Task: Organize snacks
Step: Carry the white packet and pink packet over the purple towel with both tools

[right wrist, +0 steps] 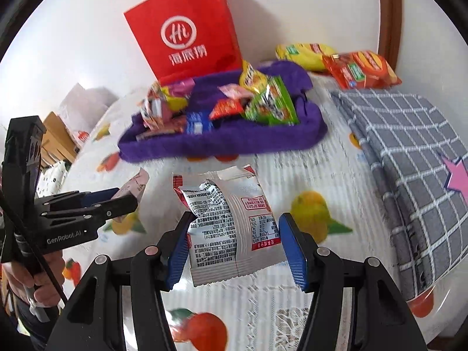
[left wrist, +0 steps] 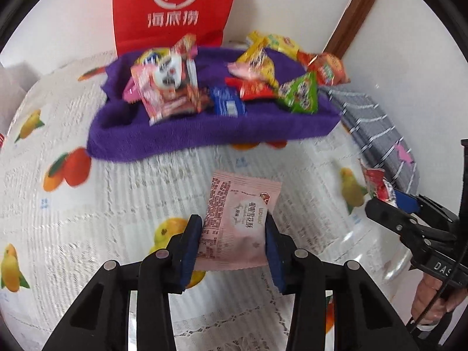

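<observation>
I am pinching the pink packet (left wrist: 238, 222) in my left gripper (left wrist: 234, 245) at lower centre — light, crinkly; my right gripper (right wrist: 234, 248) is clamping the silver packet (right wrist: 231, 231), slippery foil.

Each of your wrist cameras sits just behind its tool, looking steeply down and forward, close over the surface (left wrist: 117, 210). Both views share the purple tray (left wrist: 204, 137) and red bag (right wrist: 187, 35) ahead, and each catches the other tool beside it.

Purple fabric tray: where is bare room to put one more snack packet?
The purple fabric tray is crowded at its back and right; only its front-left corner, beside the pink packet pile, is bare. The fruit-print tablecloth before the tray is free.
</observation>
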`<state>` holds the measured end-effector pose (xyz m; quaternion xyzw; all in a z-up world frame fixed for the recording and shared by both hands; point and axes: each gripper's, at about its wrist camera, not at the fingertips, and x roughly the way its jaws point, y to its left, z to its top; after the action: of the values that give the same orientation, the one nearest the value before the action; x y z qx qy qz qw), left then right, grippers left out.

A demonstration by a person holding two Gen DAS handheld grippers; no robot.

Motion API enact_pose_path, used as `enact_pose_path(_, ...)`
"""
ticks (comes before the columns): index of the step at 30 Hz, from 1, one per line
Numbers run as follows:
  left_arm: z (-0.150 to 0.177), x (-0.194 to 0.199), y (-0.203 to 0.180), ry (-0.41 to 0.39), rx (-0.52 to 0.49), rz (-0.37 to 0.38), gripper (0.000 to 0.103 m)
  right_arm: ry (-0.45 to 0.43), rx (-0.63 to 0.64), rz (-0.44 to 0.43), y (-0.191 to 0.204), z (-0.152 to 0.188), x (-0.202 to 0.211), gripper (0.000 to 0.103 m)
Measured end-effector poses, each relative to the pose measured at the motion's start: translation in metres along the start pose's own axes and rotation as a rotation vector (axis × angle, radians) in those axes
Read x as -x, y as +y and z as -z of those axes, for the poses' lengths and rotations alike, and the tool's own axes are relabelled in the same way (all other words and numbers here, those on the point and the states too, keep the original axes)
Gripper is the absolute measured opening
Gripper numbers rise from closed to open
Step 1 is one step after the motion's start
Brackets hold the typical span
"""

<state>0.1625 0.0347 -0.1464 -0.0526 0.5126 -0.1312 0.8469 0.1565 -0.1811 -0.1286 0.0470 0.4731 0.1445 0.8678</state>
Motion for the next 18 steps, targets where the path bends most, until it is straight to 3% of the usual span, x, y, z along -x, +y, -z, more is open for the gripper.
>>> enact_pose_path(9, -0.035, 0.045, 0.006, -0.1, 0.005, 0.012, 0.04, -0.079, -0.002, -0.018, 0.018, -0.045, 0.027, 0.058)
enact_pose_path(15, -0.054, 0.06, 0.016, -0.166, 0.023, -0.063, 0.04, -0.097, -0.028, -0.008, 0.021, -0.062, 0.031, 0.058)
enact_pose_path(18, -0.061, 0.064, 0.026, -0.18, 0.043, -0.055, 0.04, -0.101, -0.033, -0.008, 0.02, -0.068, 0.029, 0.058)
